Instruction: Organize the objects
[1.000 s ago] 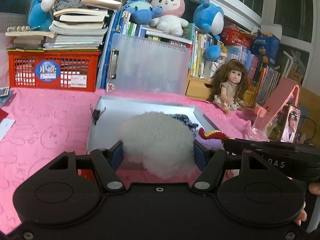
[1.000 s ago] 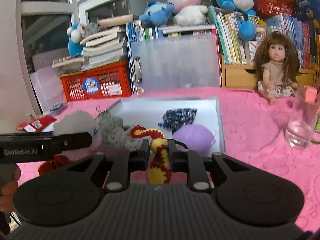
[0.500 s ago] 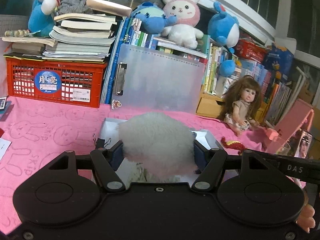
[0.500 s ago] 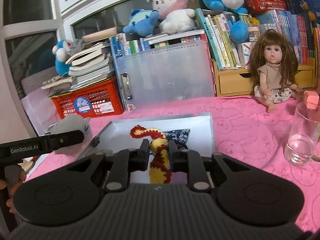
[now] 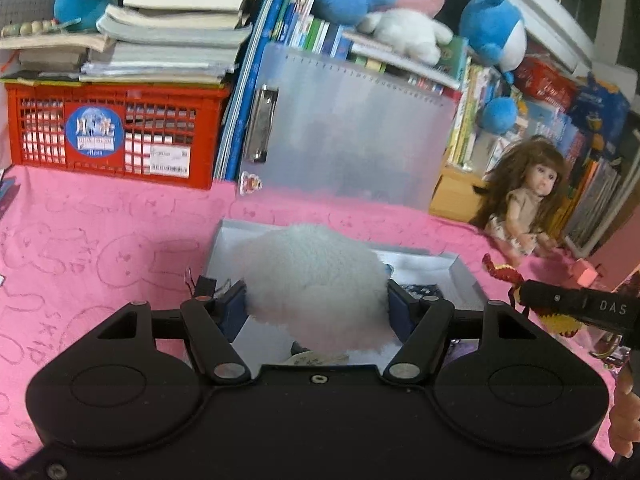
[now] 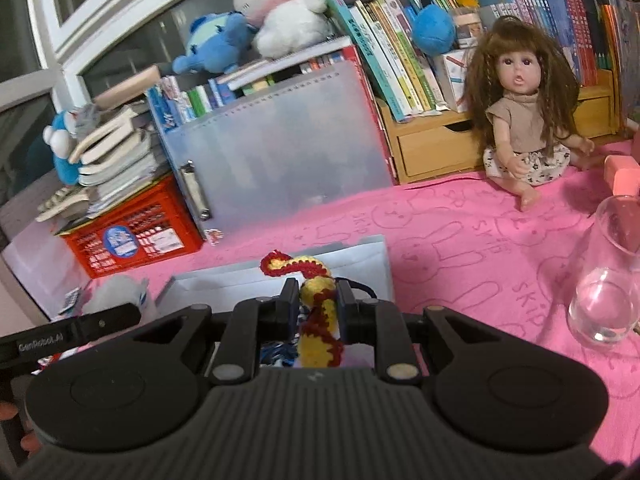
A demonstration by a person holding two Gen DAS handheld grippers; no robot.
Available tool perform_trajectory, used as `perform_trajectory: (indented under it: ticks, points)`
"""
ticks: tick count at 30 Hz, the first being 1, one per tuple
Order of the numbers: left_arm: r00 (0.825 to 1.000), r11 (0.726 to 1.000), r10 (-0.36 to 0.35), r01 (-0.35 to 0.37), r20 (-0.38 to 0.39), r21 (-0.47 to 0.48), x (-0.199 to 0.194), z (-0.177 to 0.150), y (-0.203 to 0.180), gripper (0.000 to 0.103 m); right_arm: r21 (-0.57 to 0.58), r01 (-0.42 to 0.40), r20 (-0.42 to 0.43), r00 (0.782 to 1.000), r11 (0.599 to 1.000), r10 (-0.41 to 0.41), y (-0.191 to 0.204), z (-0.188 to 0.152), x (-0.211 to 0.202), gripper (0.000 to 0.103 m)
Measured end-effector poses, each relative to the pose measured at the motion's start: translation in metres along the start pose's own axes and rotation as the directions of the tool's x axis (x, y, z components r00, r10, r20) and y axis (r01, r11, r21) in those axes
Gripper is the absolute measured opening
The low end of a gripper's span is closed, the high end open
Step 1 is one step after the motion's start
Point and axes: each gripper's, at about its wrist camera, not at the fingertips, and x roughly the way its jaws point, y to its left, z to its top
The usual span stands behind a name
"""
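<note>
The left gripper [image 5: 316, 300] is clamped on one white fluffy plush [image 5: 316, 284], its two fingers pressed into the plush's sides and holding it above the one shallow white tray [image 5: 460, 272] that lies on the pink cloth [image 5: 100, 240]. The right gripper [image 6: 318, 300] is closed on one red-and-yellow crocheted snake [image 6: 316, 312], which runs up between its two fingers and curls over the tray's far edge [image 6: 360, 256]. Inside the tray, one dark blue patterned cloth piece [image 5: 424, 290] shows beside the plush. Along the cloth's back edge stand one red crate [image 5: 112, 136] topped with a stack of books, one translucent binder [image 5: 344, 132], and one seated doll [image 6: 520, 104] with long brown hair near the back right corner. One clear glass [image 6: 604, 280] stands near the cloth's right edge, well apart from the tray. Four stuffed toys are visible on top of the books: three blue and one pink-and-white rabbit [image 6: 272, 4].
</note>
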Motion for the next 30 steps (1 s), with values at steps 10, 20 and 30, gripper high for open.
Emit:
perform_trajectory:
  ticks: [10,20,30]
  points:
    - [0.997,1.000,0.004,-0.002,-0.074,0.016,0.036,-0.010,-0.010,0.067,0.013,0.035,-0.056,0.998,0.999,-0.035,0.004,-0.007,0.039,0.023]
    - [0.994,0.999,0.008,-0.004,-0.111,0.037,0.051,-0.018,-0.015,0.067,0.005,0.073,-0.123,0.990,0.997,-0.072,0.006,-0.018,0.065,0.023]
    - [0.991,0.999,-0.003,0.008,-0.135,0.032,0.061,-0.023,-0.017,0.067,0.012,0.009,-0.150,0.989,1.000,-0.007,0.018,-0.026,0.071,0.023]
